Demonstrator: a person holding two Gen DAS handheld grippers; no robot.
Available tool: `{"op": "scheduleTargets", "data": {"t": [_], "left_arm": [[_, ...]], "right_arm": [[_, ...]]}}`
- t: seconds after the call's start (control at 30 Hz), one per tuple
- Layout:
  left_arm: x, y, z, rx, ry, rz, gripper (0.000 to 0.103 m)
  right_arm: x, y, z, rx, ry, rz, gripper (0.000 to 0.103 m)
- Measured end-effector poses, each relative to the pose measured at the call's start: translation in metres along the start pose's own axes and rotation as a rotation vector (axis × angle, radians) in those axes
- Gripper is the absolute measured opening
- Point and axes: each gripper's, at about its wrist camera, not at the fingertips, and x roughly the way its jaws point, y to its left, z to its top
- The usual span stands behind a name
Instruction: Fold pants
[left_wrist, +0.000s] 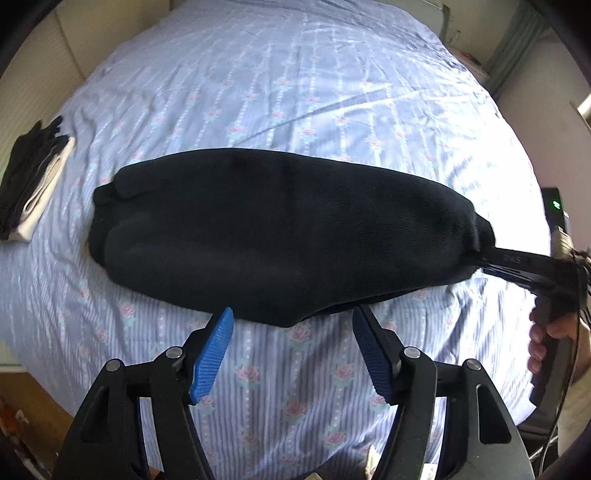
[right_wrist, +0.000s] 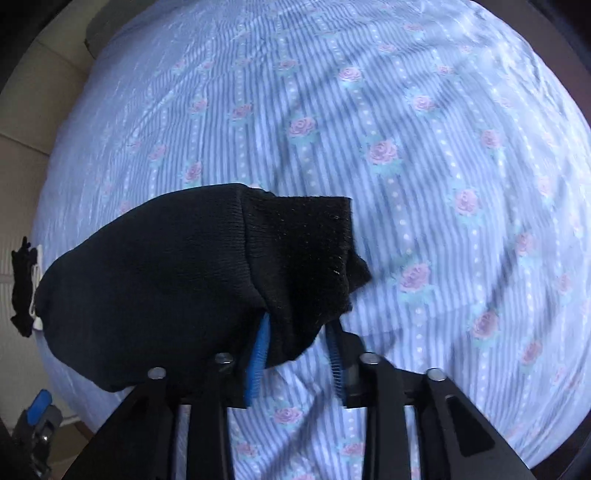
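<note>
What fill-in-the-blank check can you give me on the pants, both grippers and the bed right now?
1. The pants are colored ____.
2. The right gripper is shut on one ____ of the pants.
3. The left gripper is ____, with nothing between its fingers.
4. A stack of folded clothes lies near the ____ edge of the bed in the left wrist view.

Missing words: black; end; open; left

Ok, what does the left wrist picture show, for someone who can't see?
Black pants lie across a flowery blue bedsheet. The left tongs are open just before them; the right tongs pinch their far right end.
</note>
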Motion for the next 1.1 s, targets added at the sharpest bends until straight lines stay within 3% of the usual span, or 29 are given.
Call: {"op": "scheduleTargets", "data": {"t": [0.03, 0.13, 0.23, 0.43, 0.53, 0.63, 0.83, 1.0, 1.1], "left_arm": [[-0.001, 0.003, 0.000, -0.007, 0.000, 0.000, 0.067], [-0.007, 0.024, -0.003, -0.031, -0.010, 0.006, 0.068], [-0.013, 0.051, -0.003, -0.051, -0.027, 0.022, 0.068], [-0.020, 0.098, 0.012, -0.047, -0.067, 0.083, 0.069], [-0.022, 0.084, 0.021, 0.060, -0.096, 0.077, 0.069], [-0.013, 0.054, 0.029, 0.173, -0.109, 0.025, 0.069], [0.021, -0.007, 0.050, 0.270, -0.071, -0.079, 0.069], [0.028, -0.028, 0.067, 0.291, -0.090, -0.065, 0.067], [0.024, -0.001, 0.079, 0.214, -0.119, -0.015, 0.067]], "right_arm": [[-0.007, 0.000, -0.003, 0.006, -0.014, -0.023, 0.052], [-0.042, 0.007, -0.019, 0.013, -0.071, -0.075, 0.056], [-0.071, 0.025, -0.031, -0.028, -0.118, -0.053, 0.065], [-0.089, 0.046, -0.045, -0.060, -0.200, -0.017, 0.067], [-0.082, 0.039, -0.046, 0.007, -0.229, 0.002, 0.076], [-0.065, 0.026, -0.039, 0.101, -0.232, 0.035, 0.076], [-0.031, -0.007, -0.025, 0.313, -0.222, 0.167, 0.076], [-0.017, -0.014, -0.016, 0.372, -0.178, 0.191, 0.076], [-0.034, -0.002, -0.016, 0.355, -0.204, 0.175, 0.076]]}}
